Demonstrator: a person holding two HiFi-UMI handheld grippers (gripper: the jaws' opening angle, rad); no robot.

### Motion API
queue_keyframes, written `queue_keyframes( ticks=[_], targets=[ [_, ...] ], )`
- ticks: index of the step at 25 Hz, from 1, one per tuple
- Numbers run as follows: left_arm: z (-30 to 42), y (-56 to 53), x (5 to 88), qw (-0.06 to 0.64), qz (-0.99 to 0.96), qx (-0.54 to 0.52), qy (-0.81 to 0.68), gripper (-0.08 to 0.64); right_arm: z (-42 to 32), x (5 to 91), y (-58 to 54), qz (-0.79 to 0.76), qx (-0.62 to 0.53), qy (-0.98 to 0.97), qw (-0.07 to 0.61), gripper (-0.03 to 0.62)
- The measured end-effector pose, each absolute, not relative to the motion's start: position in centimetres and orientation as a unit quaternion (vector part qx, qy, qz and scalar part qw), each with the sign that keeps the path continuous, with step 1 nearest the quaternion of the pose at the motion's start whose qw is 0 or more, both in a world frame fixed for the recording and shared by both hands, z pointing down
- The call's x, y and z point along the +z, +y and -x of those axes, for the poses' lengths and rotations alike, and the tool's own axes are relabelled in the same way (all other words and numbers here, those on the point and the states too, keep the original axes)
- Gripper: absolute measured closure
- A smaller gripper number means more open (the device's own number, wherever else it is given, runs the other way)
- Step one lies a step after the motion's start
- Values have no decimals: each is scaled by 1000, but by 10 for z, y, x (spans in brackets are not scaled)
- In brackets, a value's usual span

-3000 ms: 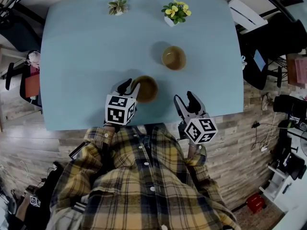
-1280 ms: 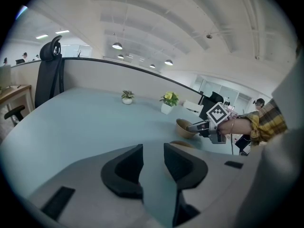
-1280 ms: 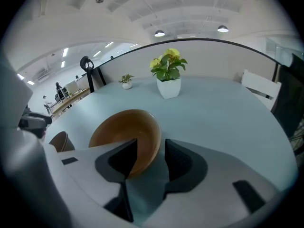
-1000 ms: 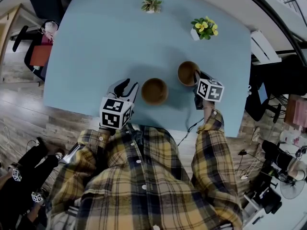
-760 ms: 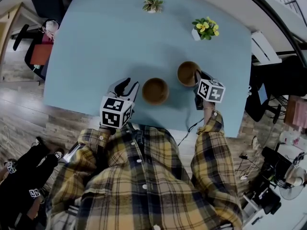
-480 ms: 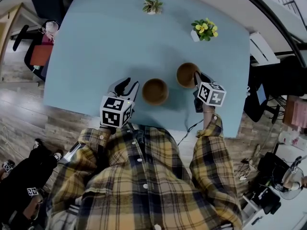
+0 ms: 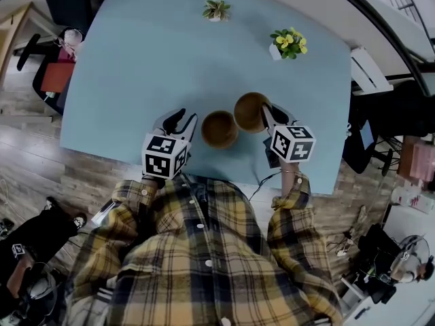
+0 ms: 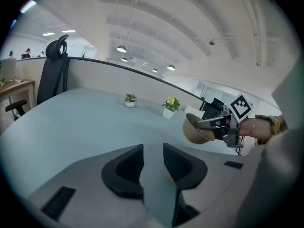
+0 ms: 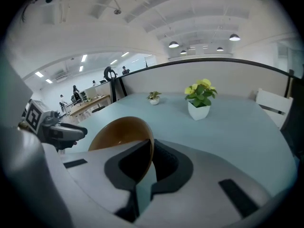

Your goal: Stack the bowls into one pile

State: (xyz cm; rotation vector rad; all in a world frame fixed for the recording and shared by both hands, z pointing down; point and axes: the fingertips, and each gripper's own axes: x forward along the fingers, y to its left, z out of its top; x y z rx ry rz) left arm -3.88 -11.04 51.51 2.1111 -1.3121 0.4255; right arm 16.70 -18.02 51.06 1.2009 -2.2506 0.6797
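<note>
Pale blue table [image 7: 136,60] fills the head view, and we're mid-carry! Closest to the person, the left gripper [image 7: 183,119] sits just left of the resting bowl [image 7: 219,128], tongs half apart with only tabletop showing between them in its own view. That resting bowl sits on the table near the front edge. Now the news: a second ago the second bowl [image 7: 249,111] was down on the table, well to the right of the resting bowl. It is now up in the right gripper [image 7: 265,113] and has swung in just beside the resting bowl's right rim, so the stacking looks one placement from done. From the head view you can't tell the second bowl is airborne. The left gripper view settles it, showing the bowl tipped on its side and hanging clear above the table. The right gripper view adds the grip itself, tongs pinched narrow on the rim with one pad inside and one outside. Far beyond the resting bowl stand a yellow flowerpot [image 7: 287,42] and a small green plant [image 7: 217,9].
</note>
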Motion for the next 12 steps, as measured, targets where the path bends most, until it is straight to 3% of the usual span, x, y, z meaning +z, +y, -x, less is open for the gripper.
queue_keyframes(
  ticks=[12],
  targets=[
    [51, -104, 517, 310, -787, 157, -510, 446, -109, 522, -126, -388, 246, -846, 269, 576]
  ],
)
